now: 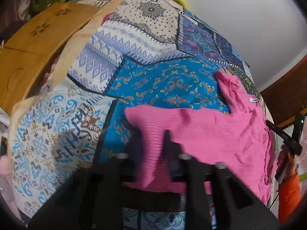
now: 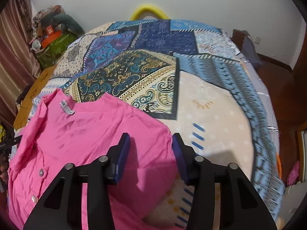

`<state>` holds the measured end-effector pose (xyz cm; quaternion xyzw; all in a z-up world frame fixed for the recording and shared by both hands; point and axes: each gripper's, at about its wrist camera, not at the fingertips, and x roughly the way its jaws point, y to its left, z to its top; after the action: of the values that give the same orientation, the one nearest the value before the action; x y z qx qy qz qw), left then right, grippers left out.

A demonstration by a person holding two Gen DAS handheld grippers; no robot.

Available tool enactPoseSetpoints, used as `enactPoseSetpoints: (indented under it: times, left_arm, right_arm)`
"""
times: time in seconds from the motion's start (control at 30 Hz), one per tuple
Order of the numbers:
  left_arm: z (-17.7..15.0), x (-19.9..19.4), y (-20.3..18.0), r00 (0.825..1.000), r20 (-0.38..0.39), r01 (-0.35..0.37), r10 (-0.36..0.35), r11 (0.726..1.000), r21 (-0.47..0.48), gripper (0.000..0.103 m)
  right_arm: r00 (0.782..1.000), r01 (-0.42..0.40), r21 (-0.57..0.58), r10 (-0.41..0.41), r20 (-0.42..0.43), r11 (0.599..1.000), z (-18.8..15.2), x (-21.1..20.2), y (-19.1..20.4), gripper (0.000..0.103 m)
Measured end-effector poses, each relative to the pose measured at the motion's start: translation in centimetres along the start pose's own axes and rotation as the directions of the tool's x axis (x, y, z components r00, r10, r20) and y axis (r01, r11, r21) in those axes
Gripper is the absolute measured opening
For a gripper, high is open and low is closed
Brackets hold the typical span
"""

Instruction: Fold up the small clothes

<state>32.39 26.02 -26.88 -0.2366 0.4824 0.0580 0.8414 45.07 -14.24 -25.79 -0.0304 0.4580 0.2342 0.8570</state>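
— Gripping the pink knit cardigan [image 1: 220, 134] by its ribbed edge, my left gripper [image 1: 153, 153] is clamped on the fabric so that part can be carried over for a fold.

— And where's the garment lying?

— Spread on the patchwork bedspread [image 2: 134, 72], collar label [image 2: 66, 108] up, pearly buttons [image 2: 41, 172] along the near side. My right gripper [image 2: 150, 153] hangs over the sleeve side, jaws wide apart, nothing between them; I'd judge it's lined up for the next pinch.

— Anything unclear?

— Plenty. My left fingers are blurred and half buried in knit. The cardigan's lower part runs under both tools, out of sight.
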Motion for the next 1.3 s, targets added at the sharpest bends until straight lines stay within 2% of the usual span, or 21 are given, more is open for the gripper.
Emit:
enactPoseSetpoints:
  times: [0.03,0.1,0.23,0.33,0.43,0.47,0.5,0.53,0.63,0.73,0.9,0.97,1.17,1.3]
  left_arm:
    - [0.1,-0.3,-0.1,1.0,0.006,-0.011,0.011,1.0,0.013,0.006]
    - [0.3,-1.3,-0.3,0.991,0.048,-0.124,0.121,0.991,0.054,0.006]
    - [1.6,-2.9,1.8,0.96,0.102,-0.266,0.261,0.963,0.041,0.006]
    - [2.8,-4.2,4.1,0.91,0.144,-0.396,0.39,0.918,0.013,0.005]
    - [3.7,-5.6,6.7,0.864,0.159,-0.477,0.477,0.878,-0.046,0.005]
    - [3.9,-6.1,7.4,0.844,0.166,-0.507,0.51,0.86,-0.06,0.005]
    - [4.0,-6.5,8.0,0.832,0.172,-0.523,0.527,0.849,-0.068,0.005]
    - [4.0,-6.9,8.4,0.829,0.176,-0.527,0.531,0.847,-0.074,0.005]
    - [4.0,-8.0,8.6,0.846,0.182,-0.495,0.501,0.865,-0.079,0.005]
    - [4.3,-9.2,6.2,0.87,0.219,-0.444,0.442,0.895,-0.042,0.005]
    - [4.5,-11.7,-1.4,0.906,0.296,-0.342,0.304,0.936,0.087,0.005]
    - [4.4,-12.6,-4.9,0.92,0.308,-0.297,0.241,0.943,0.149,0.005]
    - [3.9,-12.4,-14.2,0.969,0.234,-0.147,0.086,0.954,0.26,0.005]
    - [2.8,-10.1,-19.0,0.982,0.181,-0.114,0.055,0.937,0.33,0.005]
  right_arm:
    - [1.0,0.01,-0.027,-0.01,0.01,1.0,0.1,0.1,0.5,0.034]
    - [1.0,0.026,-0.093,-0.026,0.004,0.995,0.1,0.2,1.5,0.011]
    - [0.999,0.047,-0.164,-0.047,0.002,0.985,0.3,0.1,2.0,0.008]
    - [0.995,0.102,-0.169,-0.099,0.022,0.98,0.6,0.2,1.5,0.008]
    - [0.992,0.126,-0.138,-0.124,0.028,0.982,0.9,0.2,0.7,0.008]
    - [0.99,0.139,-0.139,-0.136,0.03,0.98,1.0,0.2,0.7,0.008]
    - [0.989,0.151,-0.142,-0.148,0.031,0.978,1.2,0.2,0.7,0.008]
    - [0.988,0.155,-0.138,-0.153,0.027,0.978,1.3,0.3,0.8,0.008]
    - [0.99,0.143,-0.147,-0.142,0.017,0.979,1.7,0.1,1.2,0.009]
    - [0.989,0.148,-0.168,-0.146,0.026,0.975,1.6,-1.1,2.1,0.012]
    - [0.994,0.092,-0.174,-0.081,0.067,0.98,1.1,-4.7,3.2,0.039]
    - [0.994,0.071,-0.179,-0.055,0.093,0.981,0.7,-6.4,3.6,0.041]
    - [0.99,0.034,-0.188,-0.008,0.138,0.982,-0.9,-9.7,4.2,0.048]
    - [0.988,0.009,-0.193,0.021,0.151,0.981,-2.0,-10.5,4.5,0.048]
